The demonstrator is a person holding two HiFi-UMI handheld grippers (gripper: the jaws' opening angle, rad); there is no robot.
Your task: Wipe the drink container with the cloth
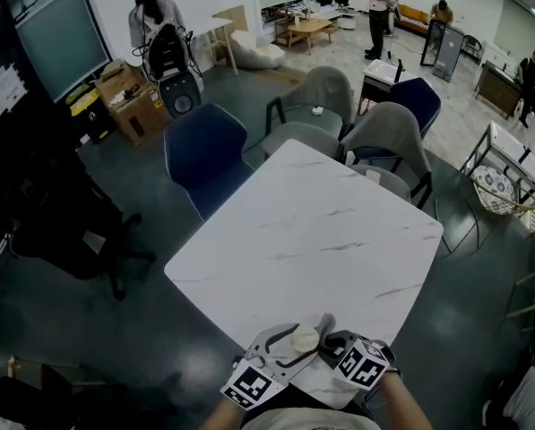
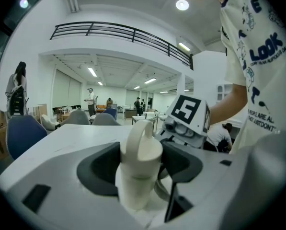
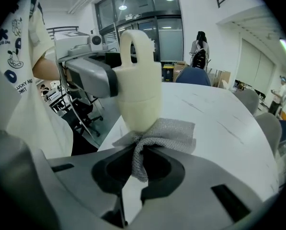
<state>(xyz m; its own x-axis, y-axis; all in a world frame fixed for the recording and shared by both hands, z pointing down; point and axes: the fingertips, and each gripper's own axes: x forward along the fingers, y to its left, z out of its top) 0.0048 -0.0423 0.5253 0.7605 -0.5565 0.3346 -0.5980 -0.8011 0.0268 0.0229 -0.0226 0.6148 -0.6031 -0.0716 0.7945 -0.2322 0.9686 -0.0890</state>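
White marbled desk, near edge. Left hand-held gripper clamped on cream drink container. Right hand-held gripper pinches grey cloth, which lies against the container's lower body.

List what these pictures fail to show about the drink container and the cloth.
- Base of the drink container: covered by the cloth in the right gripper view, sunk between the jaws in the left gripper view.
- Where cloth meets container: too small to read in the head view.
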